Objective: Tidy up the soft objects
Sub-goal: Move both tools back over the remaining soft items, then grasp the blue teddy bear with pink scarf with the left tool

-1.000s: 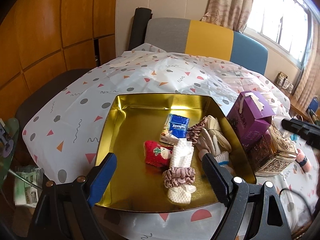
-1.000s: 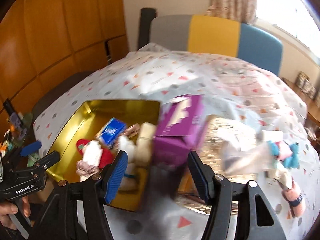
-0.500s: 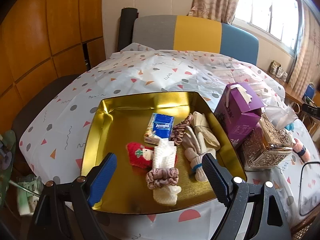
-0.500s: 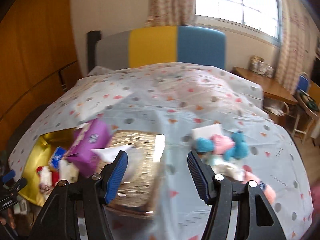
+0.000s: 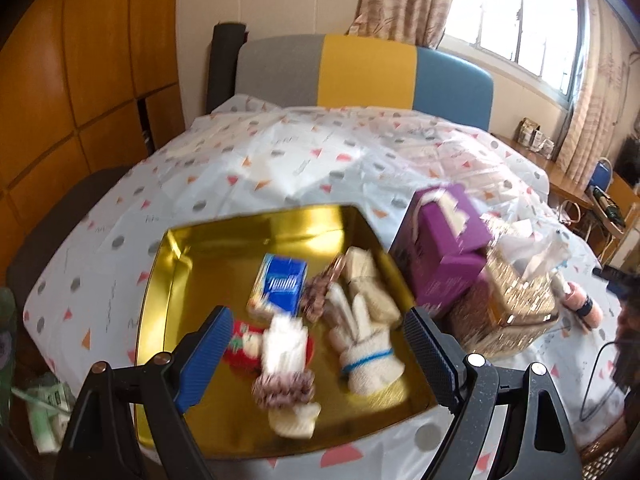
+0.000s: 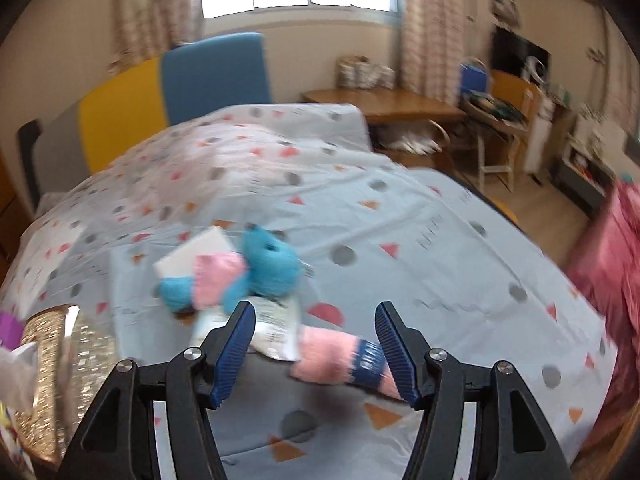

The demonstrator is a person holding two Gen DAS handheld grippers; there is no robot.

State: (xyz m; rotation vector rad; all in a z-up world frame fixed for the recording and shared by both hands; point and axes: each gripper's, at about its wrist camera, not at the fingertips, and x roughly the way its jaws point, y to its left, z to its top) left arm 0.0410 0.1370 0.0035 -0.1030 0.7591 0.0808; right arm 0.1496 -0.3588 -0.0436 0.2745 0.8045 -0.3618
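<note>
Motion blur leaves the white lettering on the blue tissue pack (image 5: 283, 285) unreadable; nothing else legible.

The print on the blue tissue pack (image 5: 283, 285) in the gold tray (image 5: 160, 300) is smeared by motion and cannot be read. Next to this pack, the red plush (image 5: 240, 350) is partly hidden behind the left gripper's finger (image 5: 204, 360) and under a white cloth (image 5: 285, 344). Right of the tray, the gold glitter box (image 5: 516, 300) is blurred, and the purple box (image 5: 444, 248) covers its left part. In the right wrist view, the label on the white packet (image 6: 276, 326) is too blurred to read. The pink sock (image 6: 340, 356) lies partly behind a blue finger (image 6: 394, 350). The pink fabric (image 6: 616, 264) is cut by the right edge.
</note>
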